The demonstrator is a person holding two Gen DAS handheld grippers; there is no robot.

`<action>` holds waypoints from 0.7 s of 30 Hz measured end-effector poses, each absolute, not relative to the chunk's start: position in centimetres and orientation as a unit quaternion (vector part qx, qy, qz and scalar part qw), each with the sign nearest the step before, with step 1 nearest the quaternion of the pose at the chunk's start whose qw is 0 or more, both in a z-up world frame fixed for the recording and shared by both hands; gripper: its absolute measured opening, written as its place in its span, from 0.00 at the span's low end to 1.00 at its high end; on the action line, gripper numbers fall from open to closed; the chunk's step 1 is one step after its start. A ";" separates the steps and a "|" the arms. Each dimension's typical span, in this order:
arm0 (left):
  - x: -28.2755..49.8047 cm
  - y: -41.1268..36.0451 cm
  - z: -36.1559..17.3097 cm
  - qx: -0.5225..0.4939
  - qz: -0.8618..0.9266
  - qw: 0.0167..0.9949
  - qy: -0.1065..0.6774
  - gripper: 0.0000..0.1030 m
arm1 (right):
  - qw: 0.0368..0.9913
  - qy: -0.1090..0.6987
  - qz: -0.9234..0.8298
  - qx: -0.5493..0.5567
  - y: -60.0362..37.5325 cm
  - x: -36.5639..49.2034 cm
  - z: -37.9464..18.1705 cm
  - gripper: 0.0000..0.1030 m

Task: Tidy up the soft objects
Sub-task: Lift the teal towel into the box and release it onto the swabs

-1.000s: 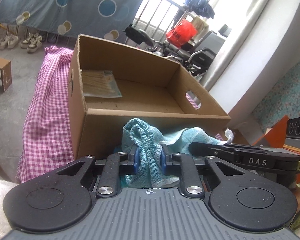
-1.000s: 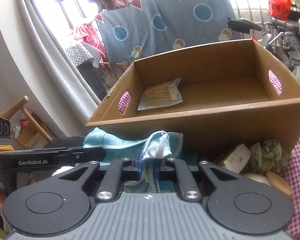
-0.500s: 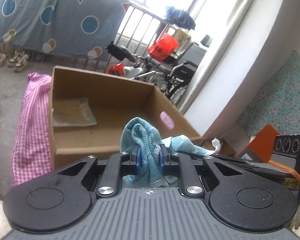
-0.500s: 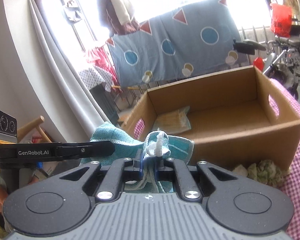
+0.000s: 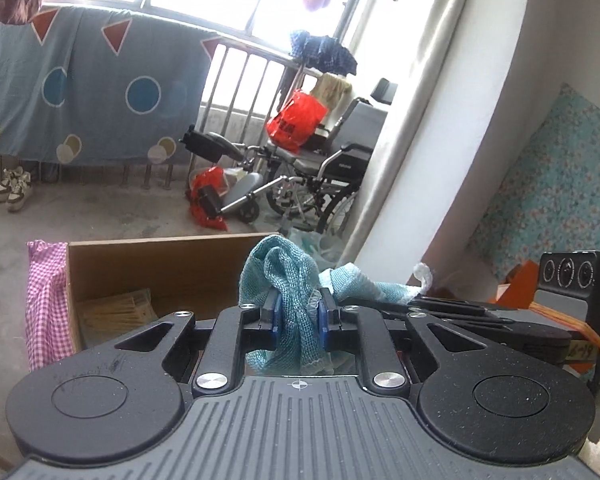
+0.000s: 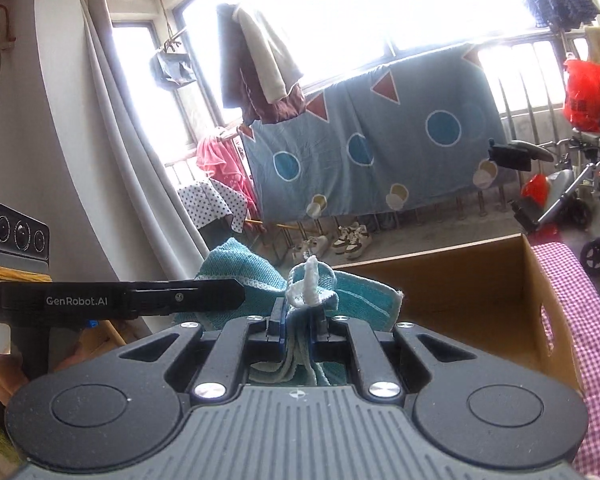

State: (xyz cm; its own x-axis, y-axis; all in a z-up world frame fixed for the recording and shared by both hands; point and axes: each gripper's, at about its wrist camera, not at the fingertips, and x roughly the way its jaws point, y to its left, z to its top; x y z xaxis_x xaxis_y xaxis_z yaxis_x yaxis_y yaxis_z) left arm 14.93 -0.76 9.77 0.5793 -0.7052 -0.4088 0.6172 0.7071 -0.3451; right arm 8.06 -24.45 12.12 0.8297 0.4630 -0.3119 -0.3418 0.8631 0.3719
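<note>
Cardboard first: open-topped brown cardboard box (image 6: 472, 292) sits on a pink-and-white gingham cloth (image 6: 588, 320). In the right wrist view it fills the 3 o'clock side; in the left wrist view it lies at 9 o'clock. A flat packet of pale sticks in clear wrap (image 5: 118, 312) lies on its floor.

Teal woven cotton towel (image 5: 288, 280) with a white looped hang-tab (image 6: 310, 284) is held off the surface, strung between the two grippers, on the near side of the box and about level with its rim.

Left gripper (image 5: 299, 318): blue pads closed on a bunched fold of towel. Right gripper (image 6: 298, 322): jaws closed on the corner carrying the white tab, with loose edges hanging below.

Risks, largest to smallest:
1. Hanging towel could catch on the near box wall if carried across too low. Judged likely to drag or tip the light box on the slippery gingham.
2. Uneven release. If one gripper lets go first, the towel would swing from the other and could land draped over the rim, half out.
3. Right grip is close to the hem and tab; a sharp tug between the hands could pull the corner free.
4. Towel could land on top of the stick packet and bury it. Minor.
</note>
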 end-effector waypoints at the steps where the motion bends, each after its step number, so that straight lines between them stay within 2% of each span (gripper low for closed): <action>1: 15.8 -0.9 9.5 -0.086 -0.370 0.884 0.274 0.15 | 0.943 0.203 0.216 0.153 -24.6 9.0 12.3 0.10; 7: 21.8 -1.2 6.5 -0.100 -0.346 0.869 0.338 0.15 | 0.920 0.268 0.233 0.166 -24.5 16.2 11.5 0.10; 12: 26.0 -0.5 2.4 -0.100 -0.310 0.850 0.413 0.15 | 0.874 0.375 0.245 0.189 -23.6 23.2 7.6 0.10; 18: 29.1 -0.1 -1.0 -0.076 -0.277 0.840 0.460 0.16 | 0.822 0.483 0.237 0.186 -21.4 29.6 2.1 0.10; 20: 29.7 -0.5 -1.7 -0.051 -0.261 0.835 0.482 0.19 | 0.813 0.505 0.235 0.170 -20.2 31.1 0.9 0.10; 21: 29.8 -0.7 -2.0 -0.037 -0.249 0.831 0.496 0.27 | 0.809 0.516 0.234 0.160 -19.5 31.7 0.2 0.12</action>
State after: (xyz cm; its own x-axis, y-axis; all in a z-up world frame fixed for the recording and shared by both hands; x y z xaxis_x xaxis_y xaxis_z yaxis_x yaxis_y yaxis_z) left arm 29.80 -0.75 -2.05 0.3836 -0.4513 -0.8057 0.3776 0.8728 -0.3091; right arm 31.72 -19.54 0.24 0.3589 0.5425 -0.7595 -0.2129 0.8399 0.4993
